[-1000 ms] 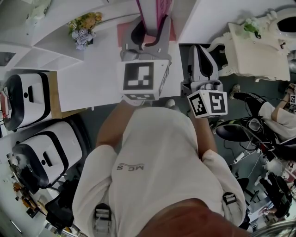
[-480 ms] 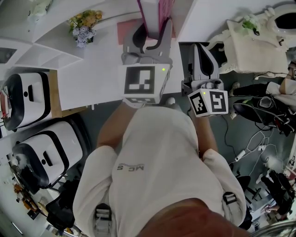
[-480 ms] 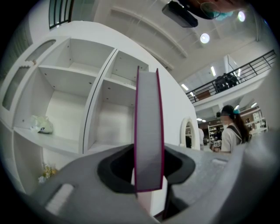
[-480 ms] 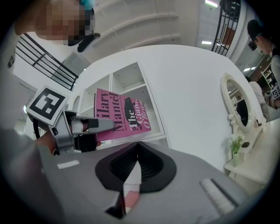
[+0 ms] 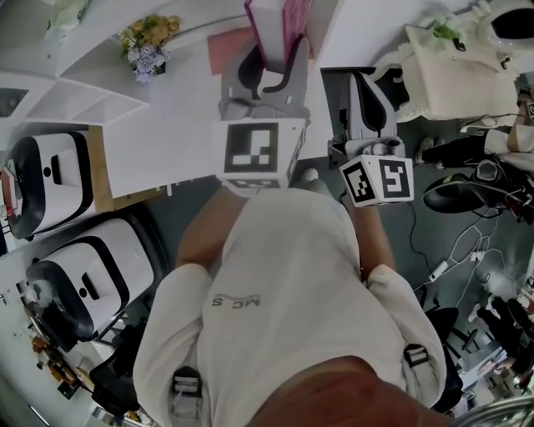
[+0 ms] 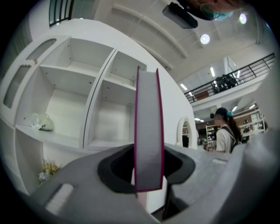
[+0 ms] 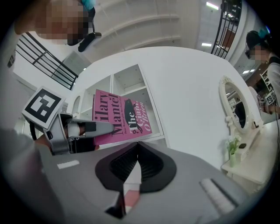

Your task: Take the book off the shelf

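The pink book stands upright between the fingers of my left gripper, which is shut on it, in front of the white shelf. In the left gripper view the book's grey page edge rises from between the jaws of the left gripper, clear of the shelf compartments behind it. My right gripper hangs just right of the left one, shut with nothing in it. In the right gripper view its tips meet below the book's pink cover, and the left gripper clamps the book's lower edge.
A flower bunch and a small pale toy sit on the shelf. A white dressing table with an oval mirror stands to the right. Two white machines are at the left. Cables and chairs crowd the floor on the right. A person stands far off.
Both grippers and the book keep almost the same places. The view has drifted slightly, and the things on the floor at the right have shifted in it.
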Tool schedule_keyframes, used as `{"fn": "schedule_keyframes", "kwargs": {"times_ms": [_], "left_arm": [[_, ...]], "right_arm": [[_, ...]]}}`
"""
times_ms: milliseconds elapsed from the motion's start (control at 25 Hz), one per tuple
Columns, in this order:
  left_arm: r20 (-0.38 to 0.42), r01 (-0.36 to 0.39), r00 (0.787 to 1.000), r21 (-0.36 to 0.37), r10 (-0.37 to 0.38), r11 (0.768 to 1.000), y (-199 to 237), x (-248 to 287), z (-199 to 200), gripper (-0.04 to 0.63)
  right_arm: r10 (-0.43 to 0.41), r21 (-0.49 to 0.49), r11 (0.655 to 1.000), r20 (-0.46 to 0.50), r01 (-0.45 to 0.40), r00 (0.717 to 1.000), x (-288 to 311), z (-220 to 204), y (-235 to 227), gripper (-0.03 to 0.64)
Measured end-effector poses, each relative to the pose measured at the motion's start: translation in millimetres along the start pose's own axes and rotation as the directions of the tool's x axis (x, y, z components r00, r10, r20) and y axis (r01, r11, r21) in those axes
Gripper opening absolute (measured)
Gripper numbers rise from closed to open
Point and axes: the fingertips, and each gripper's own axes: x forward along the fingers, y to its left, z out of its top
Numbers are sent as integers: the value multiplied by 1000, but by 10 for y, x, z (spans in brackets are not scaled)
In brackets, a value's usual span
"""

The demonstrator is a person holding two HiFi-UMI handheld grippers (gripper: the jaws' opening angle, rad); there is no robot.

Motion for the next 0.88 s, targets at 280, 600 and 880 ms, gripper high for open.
{"fn": "schedule_keyframes", "kwargs": {"times_ms": [280,600,880], "left_arm": [[-22,6,1000,-8,-6,1000,-57,-61,-109,141],[-66,9,998,-21,-10,1000,-64,-80,-323,141],[-113,9,993,-28,-12,1000,-68,-106,-592,141]], "right_arm": [[-5,2,1000,-7,5,1000,-70,-30,10,-3],[-14,11,1000,-14,15,1000,-56,-78,-25,-3],[-25,16,1000,-23,25,999,-59,-146,-95,-3]]}}
